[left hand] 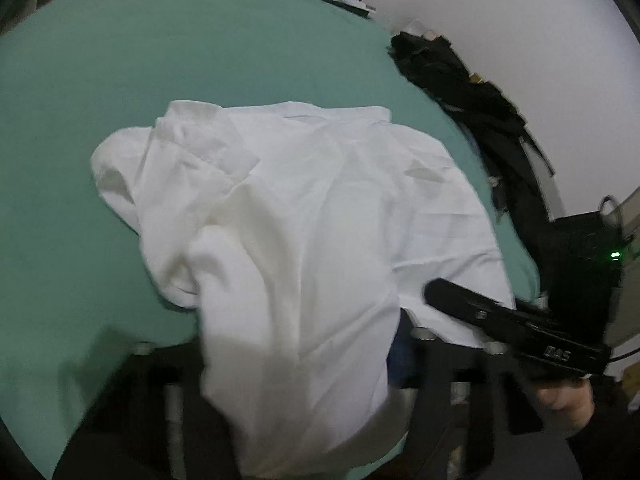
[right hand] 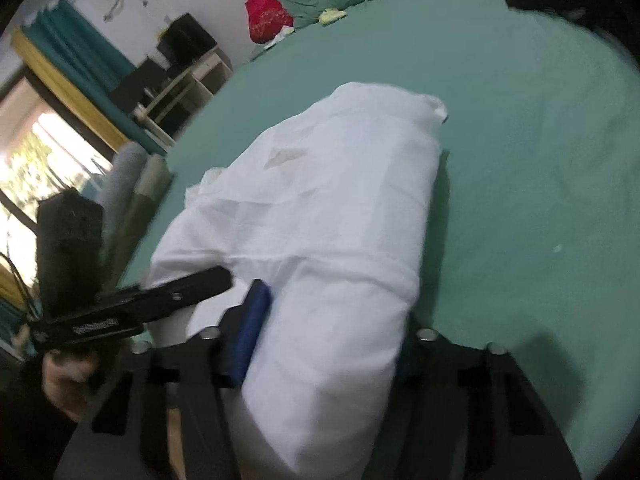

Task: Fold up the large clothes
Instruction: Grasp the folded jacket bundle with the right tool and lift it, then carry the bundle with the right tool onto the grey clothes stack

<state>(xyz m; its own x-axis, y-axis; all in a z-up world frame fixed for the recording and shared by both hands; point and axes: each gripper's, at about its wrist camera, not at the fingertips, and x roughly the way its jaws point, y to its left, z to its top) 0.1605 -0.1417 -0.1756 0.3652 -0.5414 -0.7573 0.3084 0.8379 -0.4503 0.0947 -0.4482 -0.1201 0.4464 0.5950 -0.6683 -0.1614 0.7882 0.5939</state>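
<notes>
— Where's the shirt?

— The white shirt (left hand: 288,216) lies at bed centre on the green sheet (left hand: 120,80). My left gripper (left hand: 304,368) and right gripper (right hand: 324,344) each pinch its near hem.

— Room?

— Bare sheet from nine to one o'clock; dark clothes (left hand: 460,80) edge two o'clock.

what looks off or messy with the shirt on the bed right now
The white shirt is not lying flat: its far left part is bunched and rumpled on the green sheet, so the fold looks uneven. Both the left gripper and right gripper have cloth between their fingers. Nothing looks torn or spilled.
</notes>
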